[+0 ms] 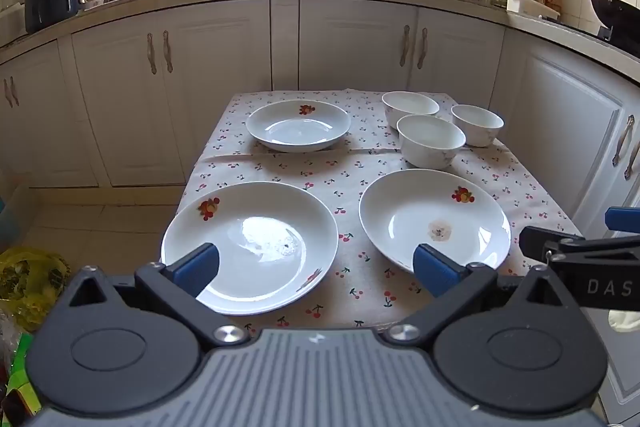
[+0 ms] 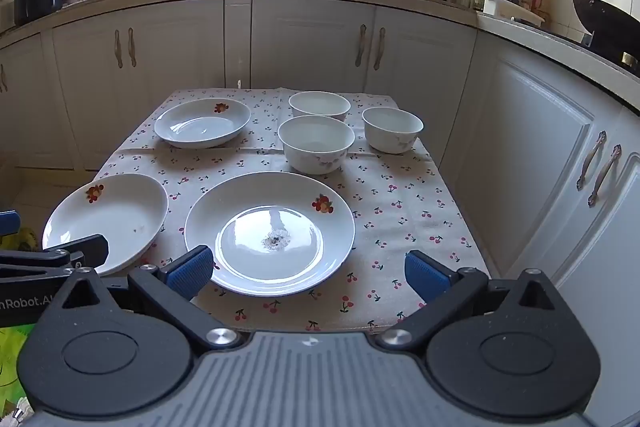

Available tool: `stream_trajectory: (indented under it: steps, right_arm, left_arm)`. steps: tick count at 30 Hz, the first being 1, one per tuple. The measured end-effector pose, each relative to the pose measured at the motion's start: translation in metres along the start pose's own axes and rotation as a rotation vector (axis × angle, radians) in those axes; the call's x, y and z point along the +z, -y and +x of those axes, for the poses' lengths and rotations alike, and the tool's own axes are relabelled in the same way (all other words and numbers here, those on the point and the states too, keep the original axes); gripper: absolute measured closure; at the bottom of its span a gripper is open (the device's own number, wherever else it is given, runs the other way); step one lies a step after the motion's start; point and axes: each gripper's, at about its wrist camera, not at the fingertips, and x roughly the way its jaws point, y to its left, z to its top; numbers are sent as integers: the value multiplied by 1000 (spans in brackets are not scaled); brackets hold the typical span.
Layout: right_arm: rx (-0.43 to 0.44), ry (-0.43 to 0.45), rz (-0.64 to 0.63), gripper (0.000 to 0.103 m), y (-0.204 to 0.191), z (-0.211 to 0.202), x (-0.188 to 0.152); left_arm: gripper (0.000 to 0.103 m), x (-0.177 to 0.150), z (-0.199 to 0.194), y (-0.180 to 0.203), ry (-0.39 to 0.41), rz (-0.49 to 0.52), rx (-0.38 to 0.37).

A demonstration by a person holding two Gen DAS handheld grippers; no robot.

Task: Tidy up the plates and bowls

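Three white plates with fruit prints lie on the cherry-print tablecloth: near left [image 1: 252, 247] [image 2: 108, 219], near right [image 1: 434, 219] [image 2: 270, 233], far left [image 1: 298, 125] [image 2: 202, 123]. Three white bowls stand at the far right: the nearest [image 1: 431, 141] [image 2: 316, 143], one behind it [image 1: 410, 105] [image 2: 319, 105], one to the right [image 1: 477, 125] [image 2: 392, 129]. My left gripper [image 1: 316, 269] is open and empty above the table's near edge. My right gripper [image 2: 308, 271] is open and empty in front of the near right plate.
The small table [image 2: 400, 211] stands in a kitchen with white cabinets [image 2: 304, 43] behind and to the right. A wok [image 2: 600, 19] sits on the right counter. A yellow bag [image 1: 28, 279] lies on the floor at the left.
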Motion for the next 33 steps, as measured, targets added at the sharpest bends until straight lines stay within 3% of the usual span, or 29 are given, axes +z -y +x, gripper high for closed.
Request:
stream_trajectory:
  steps: [33]
  right_arm:
    - [-4,16,4,0,0,-8,-1]
  left_arm:
    - [1,4,-8,0,7,-14,-9]
